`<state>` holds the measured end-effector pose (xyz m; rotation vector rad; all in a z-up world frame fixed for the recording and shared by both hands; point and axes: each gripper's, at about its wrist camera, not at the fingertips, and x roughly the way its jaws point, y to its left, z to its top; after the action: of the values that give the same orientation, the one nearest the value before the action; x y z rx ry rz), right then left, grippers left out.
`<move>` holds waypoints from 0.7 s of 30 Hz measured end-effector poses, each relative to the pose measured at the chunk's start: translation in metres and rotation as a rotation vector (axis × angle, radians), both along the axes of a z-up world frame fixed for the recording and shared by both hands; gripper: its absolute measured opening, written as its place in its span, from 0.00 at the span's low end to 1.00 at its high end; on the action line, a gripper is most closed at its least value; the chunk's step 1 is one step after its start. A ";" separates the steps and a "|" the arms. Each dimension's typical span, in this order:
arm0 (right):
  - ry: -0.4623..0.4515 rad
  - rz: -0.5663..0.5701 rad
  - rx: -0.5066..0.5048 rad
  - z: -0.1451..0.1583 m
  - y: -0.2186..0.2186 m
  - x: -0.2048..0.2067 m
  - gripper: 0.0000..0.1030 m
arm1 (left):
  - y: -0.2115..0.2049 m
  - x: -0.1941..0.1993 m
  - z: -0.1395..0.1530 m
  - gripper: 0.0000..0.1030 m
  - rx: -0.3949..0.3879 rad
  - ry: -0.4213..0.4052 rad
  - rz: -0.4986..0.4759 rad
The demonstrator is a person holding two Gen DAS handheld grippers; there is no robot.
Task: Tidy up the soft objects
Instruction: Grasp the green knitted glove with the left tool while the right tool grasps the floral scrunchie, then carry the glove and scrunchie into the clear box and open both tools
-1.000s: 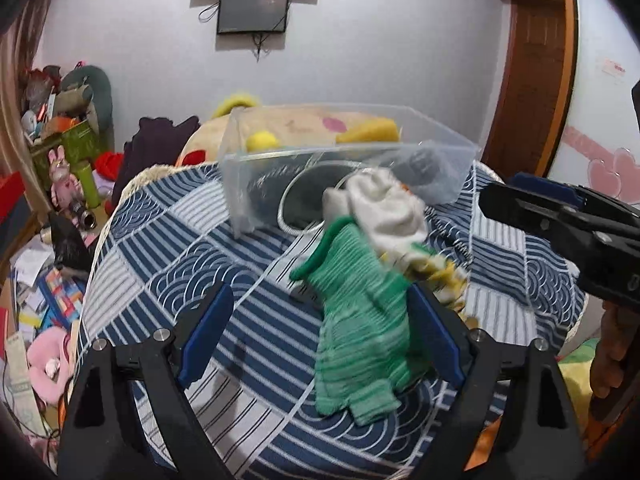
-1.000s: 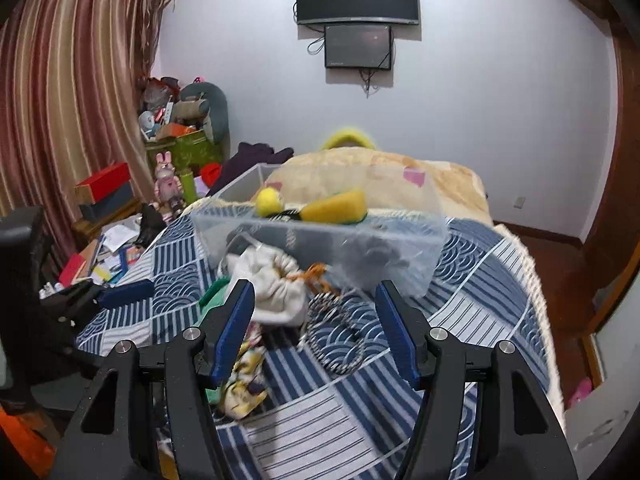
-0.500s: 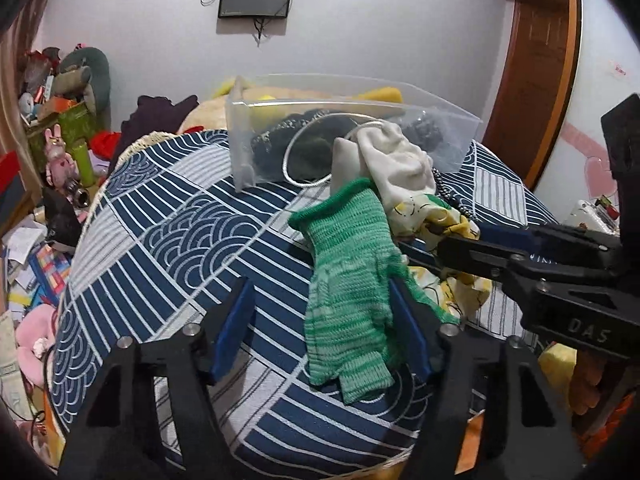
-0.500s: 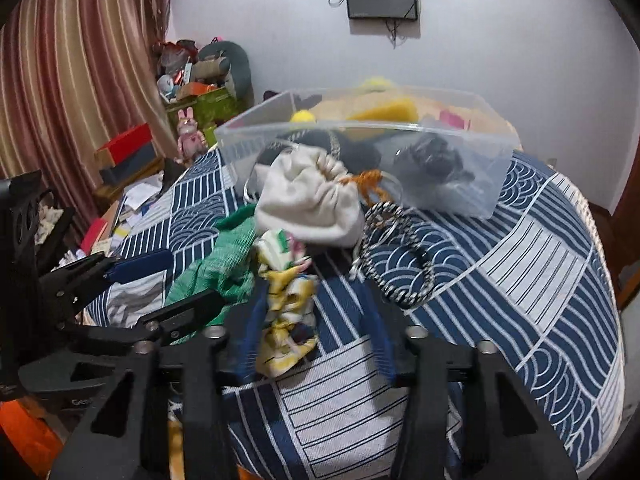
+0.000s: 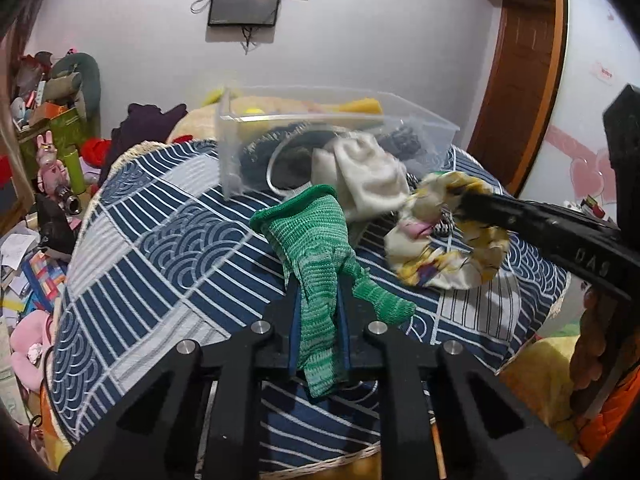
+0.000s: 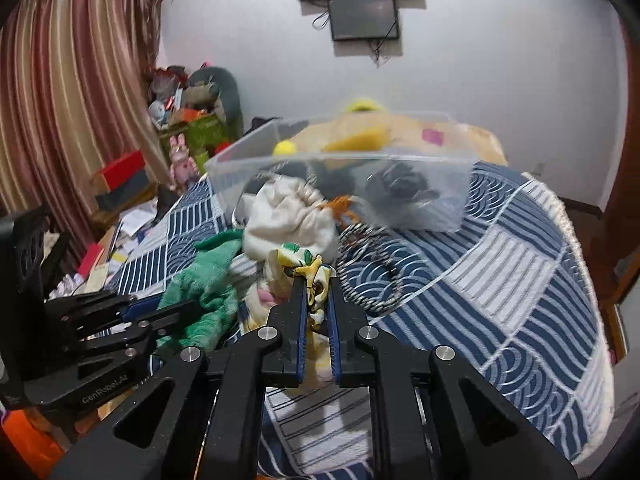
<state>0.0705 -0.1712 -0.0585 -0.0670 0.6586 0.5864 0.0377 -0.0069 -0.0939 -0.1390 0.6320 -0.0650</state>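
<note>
1. Both grippers, spread wide a moment ago, have closed: the left gripper (image 5: 319,312) now pinches the green knitted glove (image 5: 320,264), lifting its ribbed cuff.
2. Its twin, the right gripper (image 6: 318,300), clamps the yellow-and-white patterned fabric scrunchie (image 6: 308,268), which has risen off the cloth.
3. Just beyond lie a cream drawstring cloth pouch (image 6: 288,220) and a black-and-white braided cord (image 6: 368,264).
4. Farther off, the clear plastic bin (image 6: 440,184) sits on the navy wave-patterned tablecloth (image 6: 500,280).

Green glove (image 5: 320,276): knit, limp, cuff toward 12 o'clock, pinched.
Floral cloth (image 5: 444,236): yellow-white, crumpled, at glove's 3 o'clock, pinched.
White pouch (image 5: 368,178): bunched, at 12 o'clock.
</note>
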 end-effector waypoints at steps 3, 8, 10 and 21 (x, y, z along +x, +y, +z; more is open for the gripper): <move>-0.023 -0.024 0.015 0.010 -0.007 0.000 0.08 | 0.005 -0.004 0.011 0.14 0.011 -0.026 0.021; -0.084 -0.062 0.031 0.032 -0.018 -0.001 0.08 | 0.012 -0.006 0.030 0.14 0.030 -0.072 0.049; -0.111 -0.077 0.032 0.042 -0.021 -0.001 0.08 | 0.013 -0.005 0.037 0.14 0.041 -0.090 0.056; -0.231 -0.148 0.028 0.076 -0.022 0.016 0.08 | 0.019 0.022 0.081 0.14 0.104 -0.195 0.060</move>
<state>0.0867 -0.1929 0.0176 -0.0585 0.4266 0.4366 0.0593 0.0122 -0.0129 -0.0504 0.4350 0.0125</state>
